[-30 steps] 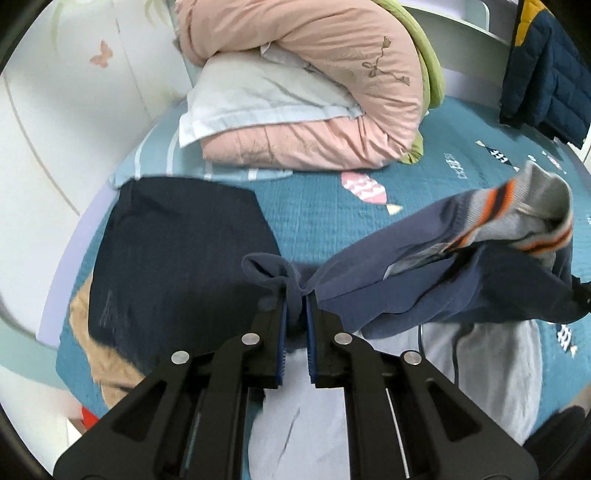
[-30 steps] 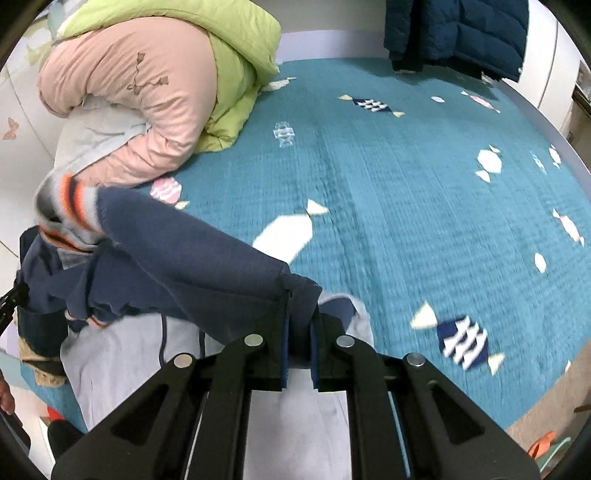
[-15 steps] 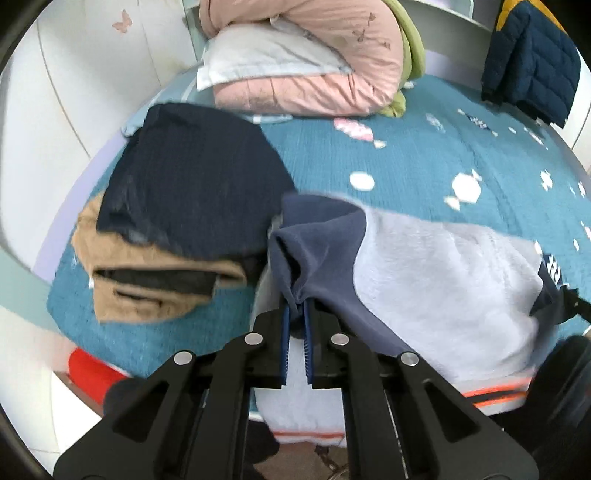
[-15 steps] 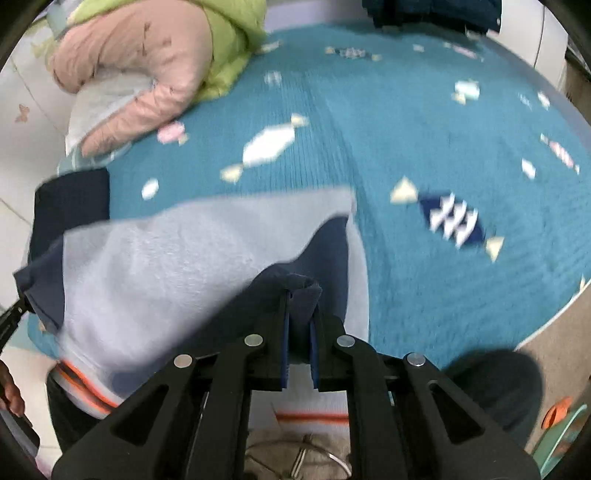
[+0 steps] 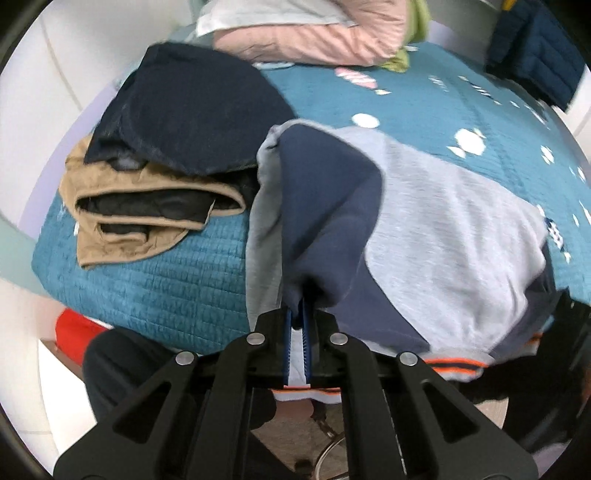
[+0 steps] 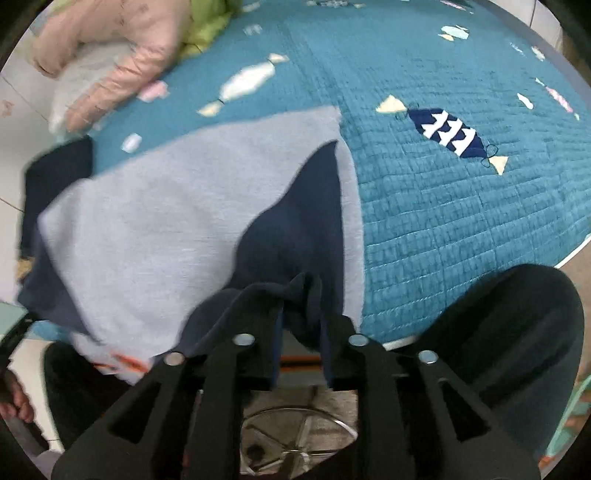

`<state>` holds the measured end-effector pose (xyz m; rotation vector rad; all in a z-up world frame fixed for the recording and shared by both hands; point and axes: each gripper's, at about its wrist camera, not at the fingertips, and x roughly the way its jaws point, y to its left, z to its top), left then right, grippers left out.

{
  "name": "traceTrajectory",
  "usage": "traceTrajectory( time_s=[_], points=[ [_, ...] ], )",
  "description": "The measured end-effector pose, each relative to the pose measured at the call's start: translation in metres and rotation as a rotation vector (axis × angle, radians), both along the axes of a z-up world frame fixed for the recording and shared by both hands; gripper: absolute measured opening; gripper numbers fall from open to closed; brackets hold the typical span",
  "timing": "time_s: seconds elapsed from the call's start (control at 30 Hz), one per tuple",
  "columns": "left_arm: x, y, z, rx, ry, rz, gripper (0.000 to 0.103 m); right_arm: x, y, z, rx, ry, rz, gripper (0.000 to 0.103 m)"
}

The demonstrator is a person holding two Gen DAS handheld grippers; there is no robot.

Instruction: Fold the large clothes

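Observation:
A grey and navy sweatshirt [image 5: 443, 221] with orange-striped hem lies spread over the near edge of the teal bed, its hem hanging off the edge. My left gripper [image 5: 297, 314] is shut on a navy sleeve fold at the garment's left side. In the right wrist view the sweatshirt [image 6: 177, 206] fills the left half. My right gripper [image 6: 301, 295] has its jaws parted, and a navy sleeve fold still drapes between the fingers at the garment's right side.
A stack of folded clothes, navy on tan [image 5: 177, 147], sits on the bed left of the sweatshirt. Pink and green bedding [image 5: 306, 33] lies at the head. A blue jacket [image 5: 535, 62] hangs at the far right. The teal quilt [image 6: 461, 203] extends right.
Both grippers pulled the sweatshirt down from the air and laid it flat on the bed edge. The right gripper's jaws have opened from shut. The left stays clamped.

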<state>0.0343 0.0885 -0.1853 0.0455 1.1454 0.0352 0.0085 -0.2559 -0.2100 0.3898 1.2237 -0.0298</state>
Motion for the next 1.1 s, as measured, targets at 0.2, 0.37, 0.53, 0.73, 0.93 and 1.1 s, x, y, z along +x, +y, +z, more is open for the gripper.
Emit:
traceTrajectory(
  time_s=[0.2, 0.37, 0.53, 0.73, 0.93, 1.1],
  points=[
    [-0.022, -0.015, 0.032, -0.012, -0.028, -0.089, 0.006, -0.028, -0.017, 0.037, -0.068, -0.058, -0.047, 0.042],
    [-0.009, -0.038, 0.026, -0.029, -0.064, -0.154, 0.030, -0.006, 0.002, 0.040, -0.127, -0.066, 0.053, 0.040],
    [0.022, -0.040, 0.002, -0.066, -0.056, -0.107, 0.028, 0.033, 0.046, 0.022, -0.104, -0.026, 0.169, 0.018],
    [0.041, -0.001, -0.074, 0.003, 0.138, 0.053, 0.001, 0.038, 0.071, -0.057, -0.176, 0.244, 0.156, 0.008],
    [0.009, 0.034, -0.094, -0.074, 0.172, 0.111, 0.000, 0.022, 0.059, -0.065, -0.210, 0.266, 0.088, 0.002],
    [0.010, 0.040, -0.053, -0.206, 0.136, 0.085, 0.004, 0.020, 0.041, -0.039, -0.114, 0.227, 0.039, 0.004]
  ],
)
